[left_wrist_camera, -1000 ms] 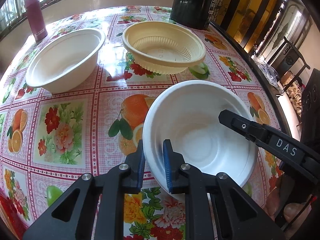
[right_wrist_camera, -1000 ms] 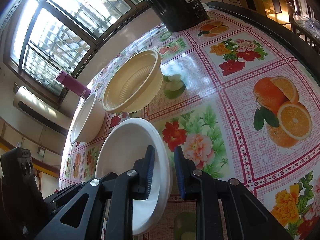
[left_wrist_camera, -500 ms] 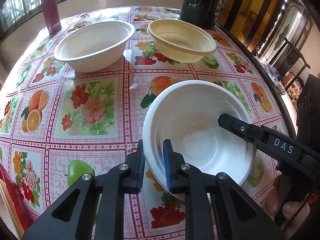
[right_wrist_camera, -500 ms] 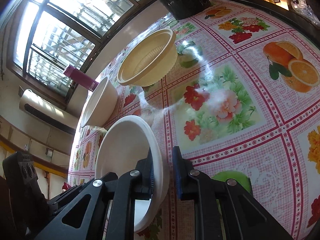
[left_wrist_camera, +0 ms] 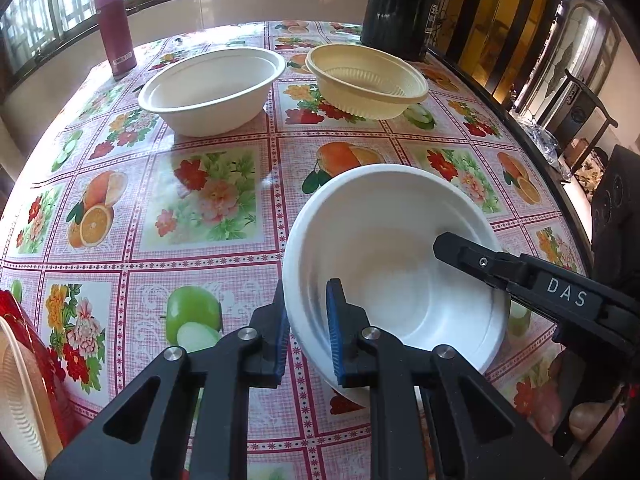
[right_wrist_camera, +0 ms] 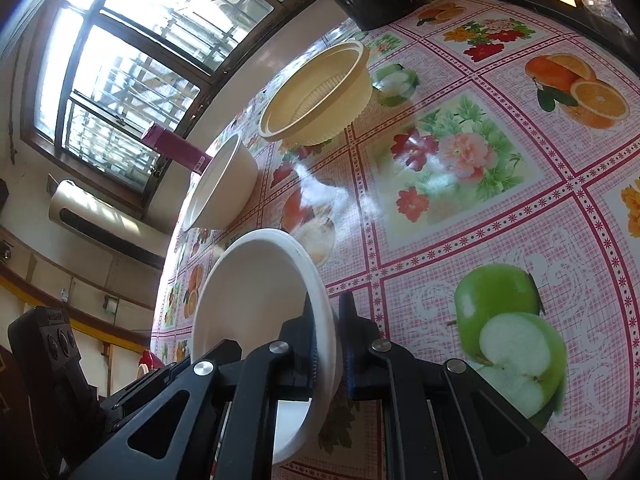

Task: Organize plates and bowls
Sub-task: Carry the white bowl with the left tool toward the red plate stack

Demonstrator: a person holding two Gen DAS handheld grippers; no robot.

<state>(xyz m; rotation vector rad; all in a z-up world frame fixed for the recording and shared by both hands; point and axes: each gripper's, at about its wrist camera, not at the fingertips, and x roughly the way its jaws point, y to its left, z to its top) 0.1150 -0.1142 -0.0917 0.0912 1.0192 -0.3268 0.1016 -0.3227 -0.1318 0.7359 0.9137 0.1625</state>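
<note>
— So how far along was it?
— Hardly begun. Both grippers, the left gripper and the right gripper, were clamped tight on the white bowl's rim at five o'clock; the second white bowl and the yellow bowl sat unstacked at twelve.

A maroon bottle is seen at eleven o'clock on the tablecloth, which is printed with fruit and flowers. A black appliance is stood at one o'clock. Barred windows are seen beyond.
</note>
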